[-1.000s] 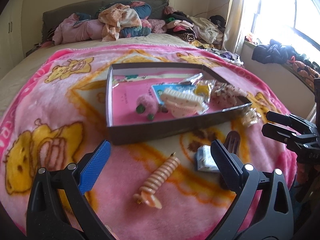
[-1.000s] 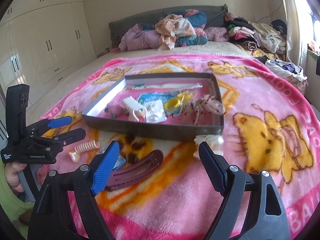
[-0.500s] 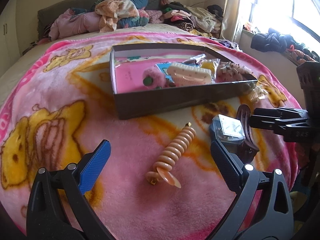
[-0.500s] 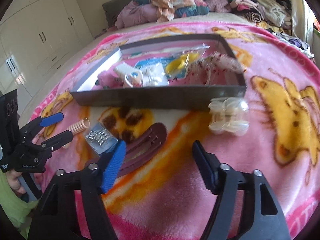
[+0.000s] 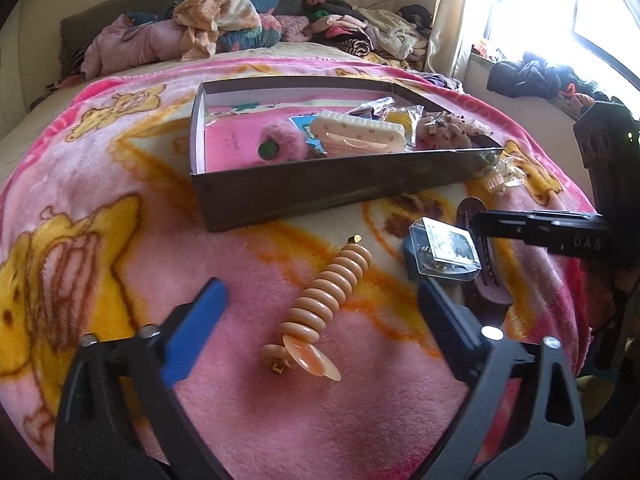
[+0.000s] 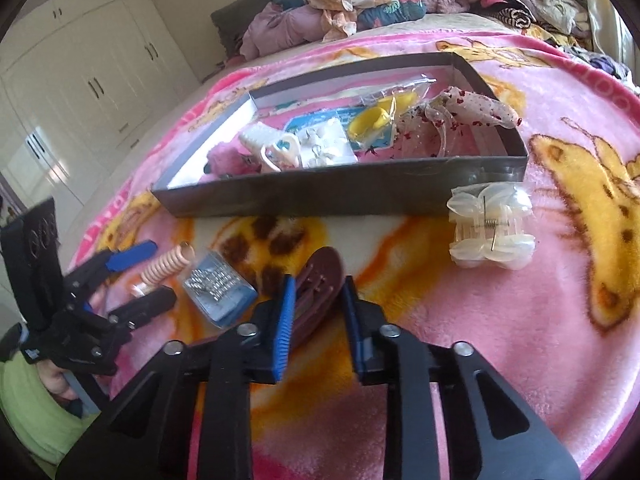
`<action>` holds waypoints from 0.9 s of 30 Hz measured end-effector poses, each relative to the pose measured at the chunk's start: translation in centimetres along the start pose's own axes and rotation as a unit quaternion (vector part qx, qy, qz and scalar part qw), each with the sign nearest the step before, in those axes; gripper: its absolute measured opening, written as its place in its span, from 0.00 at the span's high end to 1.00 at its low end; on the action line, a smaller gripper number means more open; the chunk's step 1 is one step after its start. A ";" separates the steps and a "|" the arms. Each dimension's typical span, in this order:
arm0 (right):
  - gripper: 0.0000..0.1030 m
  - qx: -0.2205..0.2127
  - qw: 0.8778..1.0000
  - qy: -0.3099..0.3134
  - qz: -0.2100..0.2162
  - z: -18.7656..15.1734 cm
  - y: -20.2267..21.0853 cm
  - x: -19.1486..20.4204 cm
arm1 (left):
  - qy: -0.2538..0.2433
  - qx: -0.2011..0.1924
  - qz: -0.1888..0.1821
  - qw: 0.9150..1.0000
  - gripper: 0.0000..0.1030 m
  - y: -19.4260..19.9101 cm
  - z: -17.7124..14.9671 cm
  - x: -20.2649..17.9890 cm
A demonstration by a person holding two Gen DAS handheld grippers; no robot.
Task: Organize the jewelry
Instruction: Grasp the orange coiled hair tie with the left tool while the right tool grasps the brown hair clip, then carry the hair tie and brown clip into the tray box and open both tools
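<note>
The right gripper has just been closing, and its jaws now stand narrow around the near end of a dark red hair clip that lies on the pink blanket of the bed; the pads seem to press its sides. Just left of that gripper sits a small clear box of pins, touching the clip. Ahead and to its right, well apart, lies a clear claw clip beside the front wall of the grey tray, which holds a white claw clip, a pink pompom, a yellow piece in plastic wrap and a speckled ribbon.

The left gripper has just been closing a little but is still wide, with a peach spiral hair tie lying free between its fingers, touched by neither. The box of pins is just ahead of its right finger. Clothes are piled far ahead at the head of the bed.
</note>
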State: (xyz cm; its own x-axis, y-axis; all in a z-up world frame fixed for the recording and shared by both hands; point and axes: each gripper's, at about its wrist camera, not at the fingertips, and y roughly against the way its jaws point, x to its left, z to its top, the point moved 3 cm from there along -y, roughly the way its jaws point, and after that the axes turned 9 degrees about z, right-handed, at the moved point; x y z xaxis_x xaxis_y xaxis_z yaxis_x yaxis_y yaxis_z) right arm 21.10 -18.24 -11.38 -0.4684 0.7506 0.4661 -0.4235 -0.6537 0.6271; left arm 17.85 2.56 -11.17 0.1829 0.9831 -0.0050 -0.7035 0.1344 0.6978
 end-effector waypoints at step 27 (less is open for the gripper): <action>0.94 -0.095 0.995 0.017 0.004 2.8 6.3 1.1 | -0.021 -0.044 -0.018 0.999 0.87 3.2 3.5 -2.8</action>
State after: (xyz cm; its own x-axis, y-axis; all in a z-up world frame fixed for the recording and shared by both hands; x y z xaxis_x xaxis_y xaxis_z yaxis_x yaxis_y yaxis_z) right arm 20.11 -21.21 -5.15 -0.4968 0.7440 0.4469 -0.5571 -0.6682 0.4931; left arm 17.47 -0.21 -6.46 0.2362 0.9717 0.0032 -0.7530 0.1810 0.6327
